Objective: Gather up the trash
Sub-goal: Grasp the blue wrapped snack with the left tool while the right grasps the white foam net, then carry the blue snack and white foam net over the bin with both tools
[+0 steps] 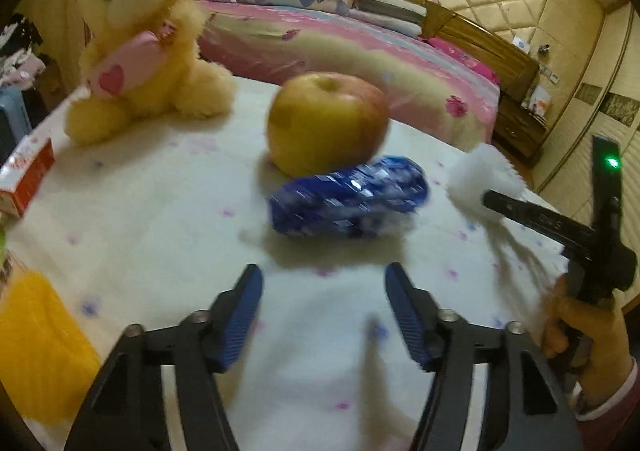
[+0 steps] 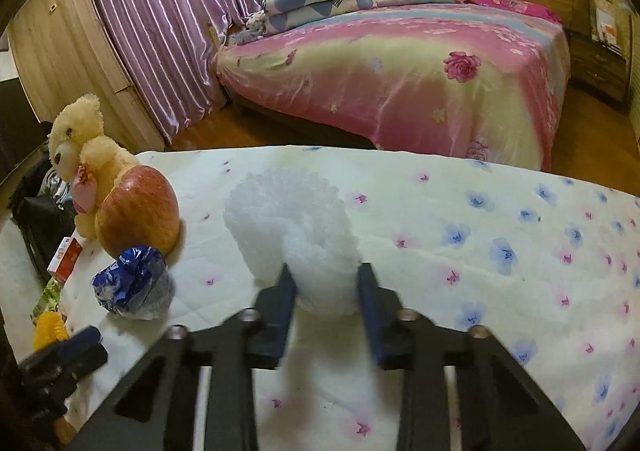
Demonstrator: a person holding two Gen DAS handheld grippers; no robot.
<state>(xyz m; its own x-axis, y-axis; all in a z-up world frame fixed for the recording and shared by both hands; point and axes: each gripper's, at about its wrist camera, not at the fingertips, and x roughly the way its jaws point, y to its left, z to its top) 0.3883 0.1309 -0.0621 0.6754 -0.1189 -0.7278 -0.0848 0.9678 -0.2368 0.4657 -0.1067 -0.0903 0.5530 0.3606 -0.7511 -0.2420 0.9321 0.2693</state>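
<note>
- Left gripper: jaws spread wide, holding nothing, hanging over the floral tablecloth, just short of the crumpled blue wrapper.
- Wrapper lies against the apple; print on it too blurred to read.
- Right gripper: jaws pinching a white foam wad, lifted off the cloth.

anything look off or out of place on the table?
Crumpled blue wrapper lies loose against the apple: trash among keepers. White foam wad is already pinched in the right tongs. Left tongs open, empty.
</note>
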